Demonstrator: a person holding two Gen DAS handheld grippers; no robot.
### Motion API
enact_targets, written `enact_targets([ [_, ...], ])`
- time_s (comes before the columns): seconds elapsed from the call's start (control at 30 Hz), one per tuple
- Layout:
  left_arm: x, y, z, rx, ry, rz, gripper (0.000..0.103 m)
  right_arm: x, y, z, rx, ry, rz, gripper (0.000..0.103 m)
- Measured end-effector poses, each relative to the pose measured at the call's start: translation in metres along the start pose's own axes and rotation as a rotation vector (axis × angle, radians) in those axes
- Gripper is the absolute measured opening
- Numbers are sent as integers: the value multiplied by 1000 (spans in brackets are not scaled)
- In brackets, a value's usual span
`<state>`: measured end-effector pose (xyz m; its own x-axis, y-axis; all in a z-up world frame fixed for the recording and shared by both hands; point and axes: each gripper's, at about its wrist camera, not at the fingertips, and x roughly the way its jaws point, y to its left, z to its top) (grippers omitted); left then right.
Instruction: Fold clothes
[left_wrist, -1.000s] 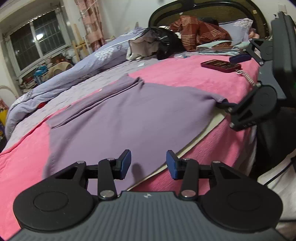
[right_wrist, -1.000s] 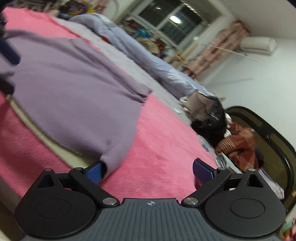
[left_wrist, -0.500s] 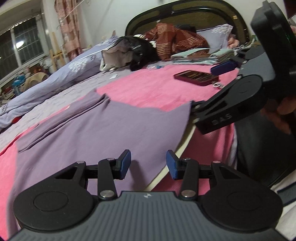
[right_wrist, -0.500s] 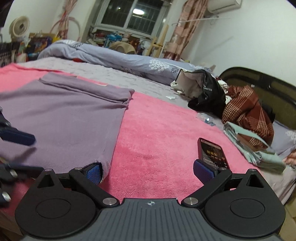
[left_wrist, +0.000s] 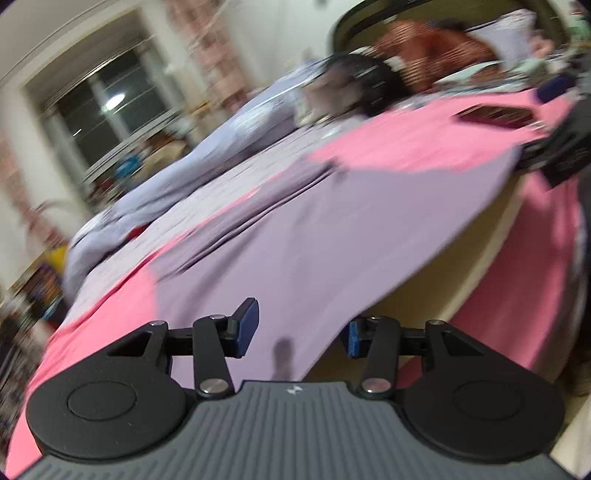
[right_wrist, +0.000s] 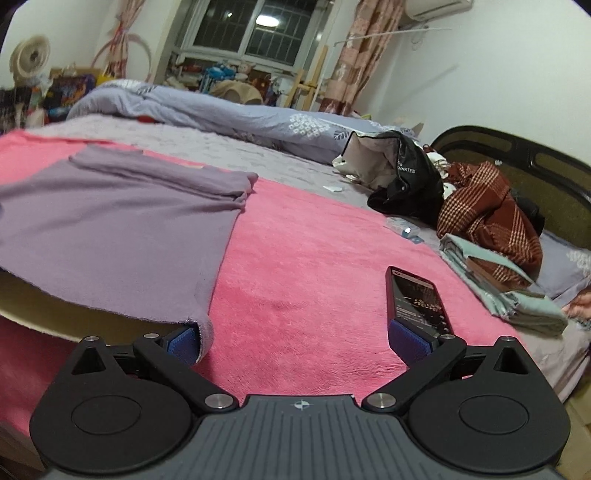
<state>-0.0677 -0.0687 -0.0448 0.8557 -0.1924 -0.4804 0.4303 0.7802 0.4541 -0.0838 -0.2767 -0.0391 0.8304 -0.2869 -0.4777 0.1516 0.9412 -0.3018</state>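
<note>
A purple garment (right_wrist: 110, 229) lies spread flat on the pink blanket (right_wrist: 314, 277) of a bed, with a folded part along its far edge. Its near edge hangs over the cream mattress side (left_wrist: 461, 277). My right gripper (right_wrist: 295, 341) is wide open at the garment's near right corner; that corner drapes over the left fingertip (right_wrist: 183, 341) and nothing is pinched. In the blurred left wrist view the garment (left_wrist: 351, 240) fills the middle. My left gripper (left_wrist: 301, 332) is half open just above its near edge, with no cloth pressed between the pads.
A phone (right_wrist: 417, 295) lies on the blanket just beyond my right fingertip. Folded green cloth (right_wrist: 506, 291), a red plaid garment (right_wrist: 487, 210) and a black bag (right_wrist: 406, 184) sit near the dark headboard (right_wrist: 517, 147). A blue-grey duvet (right_wrist: 240, 114) runs along the bed's far side.
The right wrist view has rolled from tilted to level, the garment corner staying on its left finger. The left view has swung and tilted, now blurred. Neither gripper's jaws visibly changed.
</note>
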Motion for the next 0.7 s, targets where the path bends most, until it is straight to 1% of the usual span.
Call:
enact_targets([
  [0.13, -3, 38, -29, -75, 82, 124, 53, 2, 9, -5, -73, 11, -10, 103],
  [0.2, -4, 50, -40, -107, 100, 171, 53, 0, 18, -6, -126, -15, -11, 103],
  [0.27, -7, 55, -46, -127, 95, 187, 53, -4, 32, -8, -212, -65, 0, 100],
  [0.33, -9, 55, -48, -141, 64, 169, 51, -8, 48, -10, -318, -119, 17, 98],
  [0.4, -8, 53, -47, -151, 37, 132, 51, -12, 68, -13, -424, -165, 32, 97],
  [0.43, -6, 52, -47, -154, 31, 115, 47, -12, 76, -16, -475, -185, 22, 91],
  [0.47, -7, 52, -48, -148, 30, 113, 44, -12, 85, -18, -524, -202, 11, 76],
  [0.5, -6, 52, -47, -141, 30, 109, 35, -11, 91, -20, -566, -207, -5, 63],
  [0.53, -6, 51, -47, -136, 30, 106, 19, -8, 94, -21, -585, -194, -25, 37],
  [0.57, -7, 53, -47, -145, 31, 101, 11, -6, 93, -21, -579, -176, -41, 22],
  [0.6, -9, 56, -46, -161, 29, 100, 7, -5, 86, -19, -540, -159, -43, 22],
  [0.7, -23, 69, -49, -245, 4, 99, 5, -6, 64, -15, -432, -120, -56, 20],
])
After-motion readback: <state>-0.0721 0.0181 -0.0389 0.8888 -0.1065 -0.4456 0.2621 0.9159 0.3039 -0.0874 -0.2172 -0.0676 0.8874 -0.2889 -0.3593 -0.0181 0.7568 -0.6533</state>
